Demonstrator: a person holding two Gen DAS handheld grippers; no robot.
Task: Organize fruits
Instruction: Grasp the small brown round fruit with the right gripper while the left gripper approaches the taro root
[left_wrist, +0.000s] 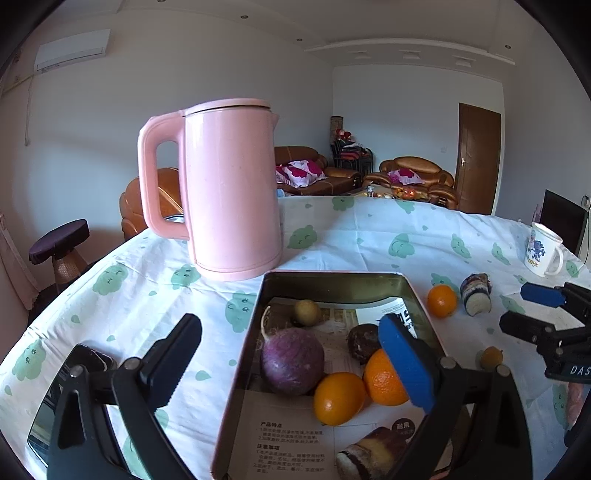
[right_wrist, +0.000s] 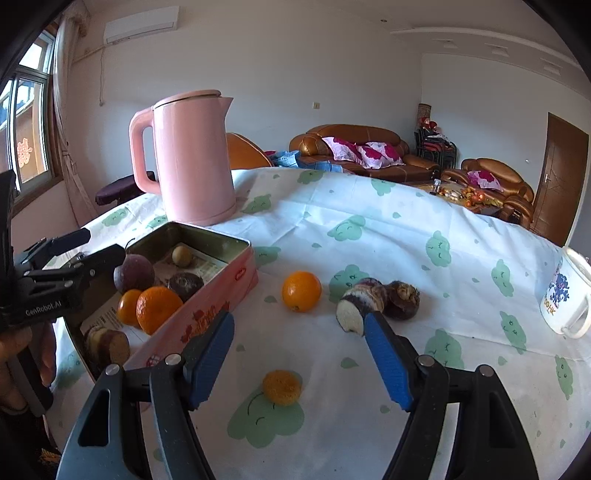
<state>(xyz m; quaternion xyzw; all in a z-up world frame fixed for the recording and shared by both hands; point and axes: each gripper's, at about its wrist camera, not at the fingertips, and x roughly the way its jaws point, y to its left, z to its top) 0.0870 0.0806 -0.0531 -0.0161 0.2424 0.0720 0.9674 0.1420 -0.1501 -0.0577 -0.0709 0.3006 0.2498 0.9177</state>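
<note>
The right gripper (right_wrist: 299, 354), jaws spread and empty, is hovering over the tablecloth (right_wrist: 369, 229) with the small yellow fruit (right_wrist: 282, 387) lying just below and between its fingers (nearer than the left gripper (left_wrist: 291, 365), gaping over the tin (left_wrist: 236, 365)).

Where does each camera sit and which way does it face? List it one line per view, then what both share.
Left wrist: rides the left gripper, looking down over the open tin toward the pink kettle; its own fingers show.
Right wrist: rides the right gripper, facing the tablecloth right of the tin, above a small yellow fruit; its fingers show, and a hand at left.
Shared: kettle, tin, loose orange, mug.
</note>
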